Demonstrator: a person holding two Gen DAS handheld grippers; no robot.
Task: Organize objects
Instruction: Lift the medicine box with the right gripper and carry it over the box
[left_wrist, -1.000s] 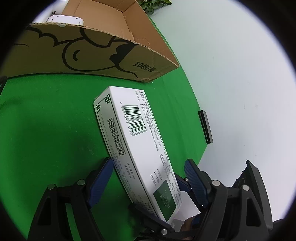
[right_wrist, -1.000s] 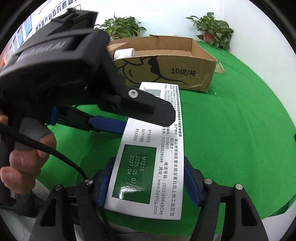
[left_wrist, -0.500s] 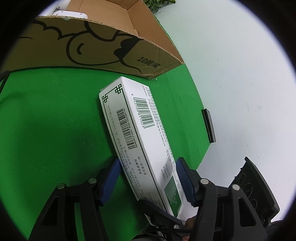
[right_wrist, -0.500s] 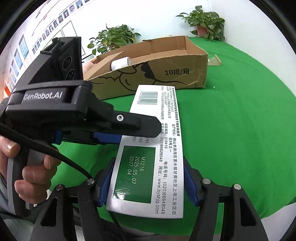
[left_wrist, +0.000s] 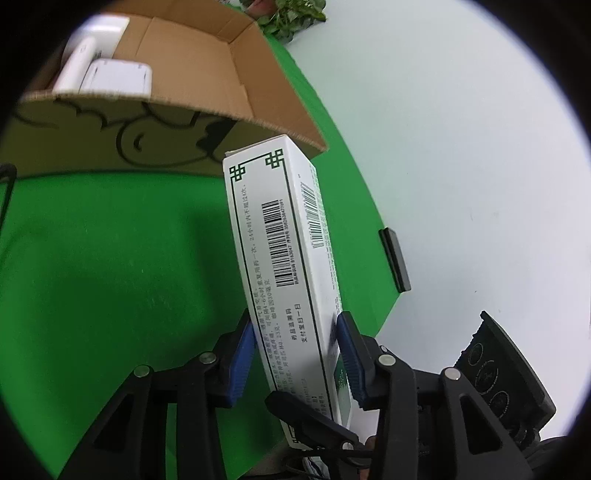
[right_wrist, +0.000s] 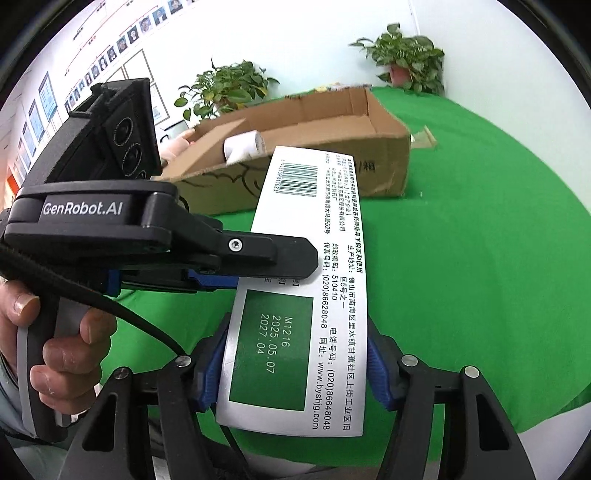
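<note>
Held a long white medicine carton (left_wrist: 291, 273) off the green cloth (left_wrist: 110, 266), both grippers on its near end, far end pointing at 12 o'clock toward the open cardboard box (left_wrist: 192, 77). Left gripper (left_wrist: 295, 354) clenched across the carton's narrow thickness, blue pads (left_wrist: 240, 363) pressed on both faces. Right gripper (right_wrist: 291, 365) straddled the broad printed face (right_wrist: 310, 280), pads at 9 and 3 o'clock right at the long edges; looked closed on it, but actual contact hard to confirm through the fisheye. Left gripper body (right_wrist: 122, 229) crossed the right view at 9 o'clock, clamping just ahead of the right one. Judged the carton light and thin-walled: stiff enough along its length to be carried from one end, easily dented if squeezed hard mid-panel. Glossy print probably slippery, so best gripped near an end where the folded flaps stiffen the walls, with modest force. Long overhang meant leverage at the pads; kept level to avoid pivoting. Box already held white packages (left_wrist: 110, 74) at 11 o'clock in the left view, a white roll-like item (right_wrist: 243, 146) in the right view. Potted plants (right_wrist: 225, 88) behind the box; a small black block (left_wrist: 395, 258) at the cloth edge, 3 o'clock.
</note>
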